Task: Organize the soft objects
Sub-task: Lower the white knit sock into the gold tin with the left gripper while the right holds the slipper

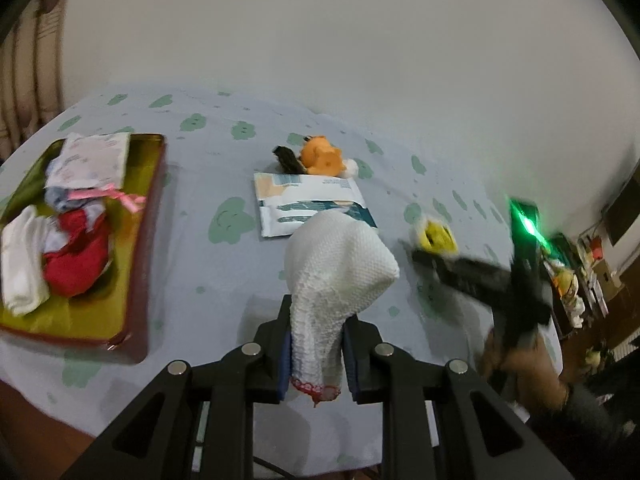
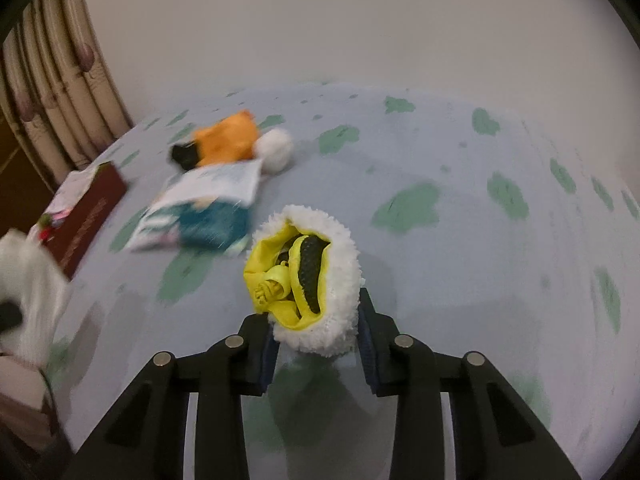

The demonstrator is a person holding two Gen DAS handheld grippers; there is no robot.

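Left gripper (image 1: 316,360) was clenched on a white cloth (image 1: 336,264), pinched between both pads and lifted off the tablecloth (image 1: 208,264), just in front of the packet (image 1: 308,204). Right gripper (image 2: 316,344) was grasping a fluffy white and yellow toy (image 2: 308,280), pads pressed against its fleece sides, right of the packet (image 2: 196,216). No earlier picture, so only the grip is told. Orange plush (image 1: 320,156) lay right behind the packet, touching its far edge, a white ball (image 2: 274,150) beside it. Tray (image 1: 152,200) sat well left of the packet, holding a red cloth (image 1: 78,264), a white cloth piece (image 1: 22,272) and a folded pale cloth (image 1: 90,160) with a pink ribbon (image 1: 124,200). Frames were blurred.
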